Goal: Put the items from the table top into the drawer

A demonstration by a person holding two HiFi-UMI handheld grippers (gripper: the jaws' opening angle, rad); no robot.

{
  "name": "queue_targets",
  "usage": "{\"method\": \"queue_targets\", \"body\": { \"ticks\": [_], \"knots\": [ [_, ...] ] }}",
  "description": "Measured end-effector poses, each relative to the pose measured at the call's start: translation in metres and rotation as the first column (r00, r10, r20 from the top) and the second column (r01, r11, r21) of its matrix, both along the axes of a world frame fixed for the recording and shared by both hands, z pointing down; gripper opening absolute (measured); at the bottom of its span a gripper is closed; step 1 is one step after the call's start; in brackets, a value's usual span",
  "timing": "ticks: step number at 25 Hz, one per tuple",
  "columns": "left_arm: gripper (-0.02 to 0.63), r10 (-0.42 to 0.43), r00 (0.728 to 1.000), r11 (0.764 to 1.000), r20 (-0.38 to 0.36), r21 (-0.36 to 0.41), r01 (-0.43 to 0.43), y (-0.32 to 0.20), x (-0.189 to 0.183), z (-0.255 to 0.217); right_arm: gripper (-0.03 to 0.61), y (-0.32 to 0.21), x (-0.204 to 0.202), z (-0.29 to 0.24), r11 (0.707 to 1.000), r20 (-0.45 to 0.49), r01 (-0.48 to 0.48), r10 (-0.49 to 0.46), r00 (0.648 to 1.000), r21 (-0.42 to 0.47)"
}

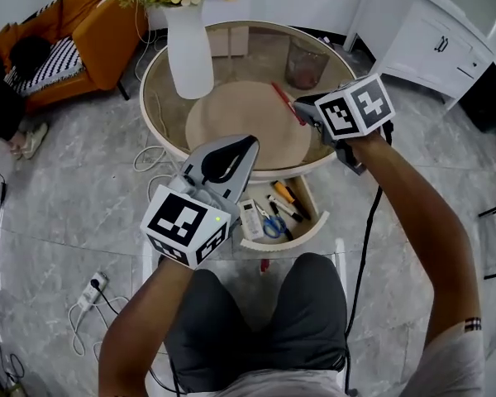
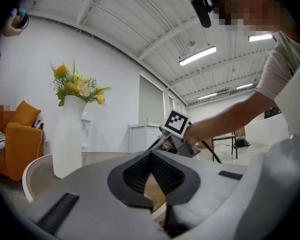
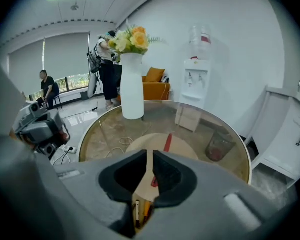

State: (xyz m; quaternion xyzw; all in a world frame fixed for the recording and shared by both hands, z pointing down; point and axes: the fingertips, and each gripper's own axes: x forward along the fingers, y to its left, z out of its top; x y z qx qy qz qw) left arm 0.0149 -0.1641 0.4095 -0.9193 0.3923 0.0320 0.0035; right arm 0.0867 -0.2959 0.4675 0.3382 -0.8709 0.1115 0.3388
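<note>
We hold the right claw (image 1: 301,108) slightly open and empty above the near end of the red pen (image 1: 285,102), which lies on the round table (image 1: 256,60) right of the white vase (image 1: 188,52), while our closed, empty left claw (image 1: 247,145) hangs left of the open drawer (image 1: 316,221).

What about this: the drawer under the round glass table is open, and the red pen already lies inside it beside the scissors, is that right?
Not quite. The drawer is open and holds the scissors, but the red pen lies up on the glass table top, just ahead of the right gripper. The head view shows it.
</note>
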Motion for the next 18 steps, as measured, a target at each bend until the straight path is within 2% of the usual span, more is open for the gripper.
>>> {"method": "queue_targets", "body": {
  "ticks": [10,18],
  "knots": [
    [0.000,-0.021,1.000,1.000,0.016,-0.004,0.021,0.001,-0.011,0.006,0.100,-0.037,-0.002,0.032,0.997,-0.092,-0.046,0.041,0.995,-0.058],
    [0.000,-0.032,0.999,0.999,0.029,0.005,0.032,0.006,-0.015,0.008,0.120,-0.044,0.001,0.051,0.991,-0.104,-0.069,0.057,0.993,-0.116]
  ]
}}
